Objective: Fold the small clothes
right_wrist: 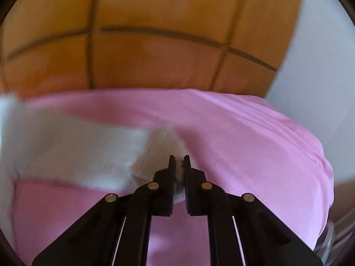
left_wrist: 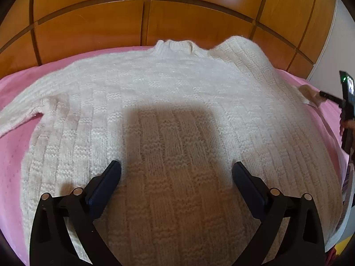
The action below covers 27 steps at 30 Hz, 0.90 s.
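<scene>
A white knit sweater lies flat on a pink bedsheet, neck towards the wooden headboard. My left gripper is open, hovering over the sweater's lower body, holding nothing. My right gripper is shut on the cuff of the sweater's right sleeve, which stretches away to the left above the sheet. The right gripper also shows at the right edge of the left wrist view, with the cuff in it. The right wrist view is blurred.
A wooden panelled headboard stands behind the bed. A white wall is at the right. The bed's right edge drops off beside the right gripper.
</scene>
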### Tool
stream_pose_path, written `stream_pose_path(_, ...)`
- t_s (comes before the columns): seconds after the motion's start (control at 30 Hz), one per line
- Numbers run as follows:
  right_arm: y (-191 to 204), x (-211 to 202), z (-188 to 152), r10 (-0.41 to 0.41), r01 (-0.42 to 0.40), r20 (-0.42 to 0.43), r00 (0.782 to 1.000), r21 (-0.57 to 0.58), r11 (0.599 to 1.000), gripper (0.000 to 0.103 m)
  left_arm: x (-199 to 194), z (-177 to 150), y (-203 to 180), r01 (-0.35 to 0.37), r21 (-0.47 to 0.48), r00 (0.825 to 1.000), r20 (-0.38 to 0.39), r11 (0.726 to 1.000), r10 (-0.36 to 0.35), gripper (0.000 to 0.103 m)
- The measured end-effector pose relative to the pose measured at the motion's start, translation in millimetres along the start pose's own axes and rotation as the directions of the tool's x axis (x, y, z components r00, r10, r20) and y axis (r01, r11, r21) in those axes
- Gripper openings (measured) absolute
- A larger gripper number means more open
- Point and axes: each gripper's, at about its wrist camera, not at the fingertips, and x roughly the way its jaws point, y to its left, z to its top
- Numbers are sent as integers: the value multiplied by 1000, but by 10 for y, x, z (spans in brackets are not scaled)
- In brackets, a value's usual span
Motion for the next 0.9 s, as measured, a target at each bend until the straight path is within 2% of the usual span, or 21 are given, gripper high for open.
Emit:
stream_pose_path(0.1, -367, -36, 150, -17, 14, 18, 1000, 139, 990, 6, 11, 1, -10, -4, 2, 1000, 0, 1000, 4, 99)
stream_pose_path(0.17, -725, -86, 195, -31, 24, 22, 999, 257, 966, 6, 19, 5, -12, -4, 2, 1000, 0, 1000, 4, 99)
stream_pose_path(0.23, -1078, -72, 212, -37, 32, 5, 999, 369, 929, 5, 23, 5, -14, -5, 3, 1000, 0, 1000, 5, 99)
stream_pose_path(0.37, -1603, -32, 129, -66, 92, -68, 996, 521, 849, 5, 31, 8, -9, -5, 3, 1000, -1, 1000, 5, 99)
stream_pose_path(0.43, -1847, 69, -30, -6, 61, -93, 996, 607, 792, 8, 32, 9, -7, -4, 3, 1000, -1, 1000, 4, 99)
stream_pose_path(0.47, -1917, 32, -108, 0, 61, -97, 995, 629, 775, 17, 33, 9, -7, -5, 4, 1000, -1, 1000, 5, 99)
stream_pose_path(0.5, -1976, 8, -187, -7, 70, -98, 995, 652, 755, 49, 34, 9, -6, -5, 4, 1000, -1, 1000, 5, 99)
stream_pose_path(0.53, -2038, -32, -284, -2, 56, -79, 997, 683, 728, 66, 40, 14, -6, -5, 4, 1000, -1, 1000, 5, 99)
stream_pose_path(0.6, -2077, -112, -485, 39, 10, -50, 998, 730, 684, 68, 43, 18, -6, -5, 4, 1000, 0, 1000, 5, 99)
stream_pose_path(0.67, -2020, -132, -647, 107, -38, -43, 993, 754, 656, 69, 33, 16, -7, -6, 4, 1000, -1, 1000, 6, 99)
stream_pose_path(0.73, -1858, -89, -815, 207, -101, -41, 978, 770, 630, 68, 49, 23, -7, -10, 6, 1000, 0, 1000, 10, 99)
stream_pose_path(0.8, -1623, -35, -874, 265, -139, -44, 963, 763, 631, 68, 60, 25, -11, -15, 7, 1000, 1, 1000, 15, 99)
stream_pose_path(0.83, -1560, -21, -853, 257, -138, -43, 965, 754, 643, 67, 63, 27, -12, -18, 8, 1000, 0, 1000, 18, 99)
stream_pose_path(0.87, -1507, 5, -815, 247, -138, -38, 968, 743, 655, 62, 68, 29, -9, -18, 9, 1000, 0, 1000, 18, 99)
stream_pose_path(0.9, -1460, 43, -769, 260, -150, -35, 965, 740, 656, 45, 68, 29, -6, -18, 10, 1000, 0, 1000, 18, 99)
